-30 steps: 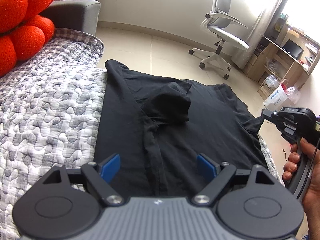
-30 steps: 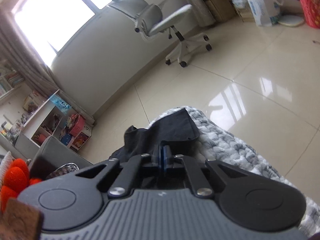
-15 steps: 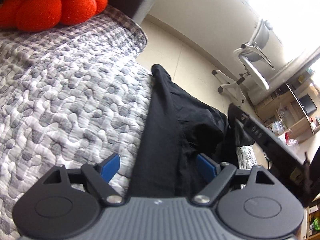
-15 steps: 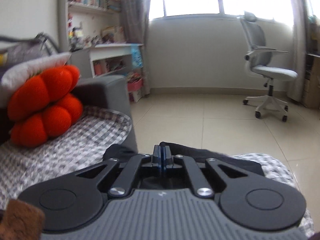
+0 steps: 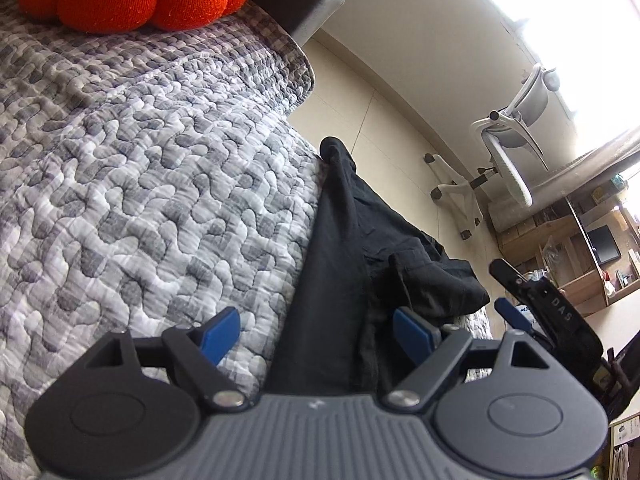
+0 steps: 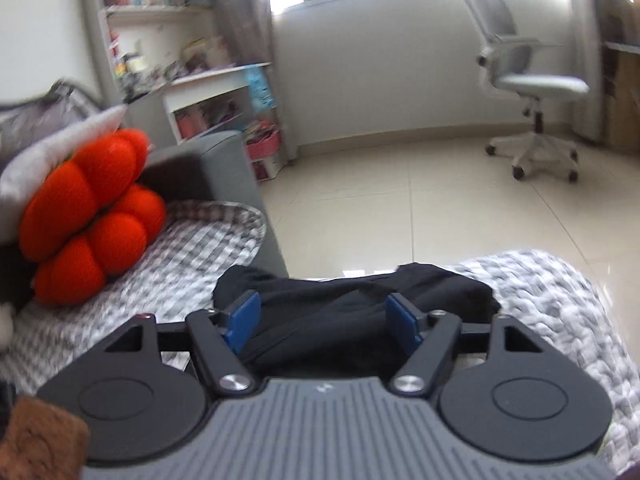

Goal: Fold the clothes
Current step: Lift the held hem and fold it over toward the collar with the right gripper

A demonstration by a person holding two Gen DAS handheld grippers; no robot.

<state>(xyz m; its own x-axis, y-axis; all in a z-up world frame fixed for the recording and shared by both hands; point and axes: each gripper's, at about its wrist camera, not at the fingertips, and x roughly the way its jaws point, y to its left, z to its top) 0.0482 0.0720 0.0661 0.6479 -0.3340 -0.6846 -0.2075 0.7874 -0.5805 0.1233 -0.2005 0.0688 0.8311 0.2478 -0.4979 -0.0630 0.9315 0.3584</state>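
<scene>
black cotton garment lies folded along the edge of the grey quilted bed cover; its near end is hidden behind both tools. left gripper fingers spread, empty. right gripper fingers spread over the cloth; view motion-blurred.

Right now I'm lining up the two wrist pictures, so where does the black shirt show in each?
Left wrist: the black shirt runs from centre down toward the bottom, along the right edge of the grey quilt.
Right wrist: it lies low in the centre, a flat dark bundle.
Shared landmark: the white office chair.
</scene>
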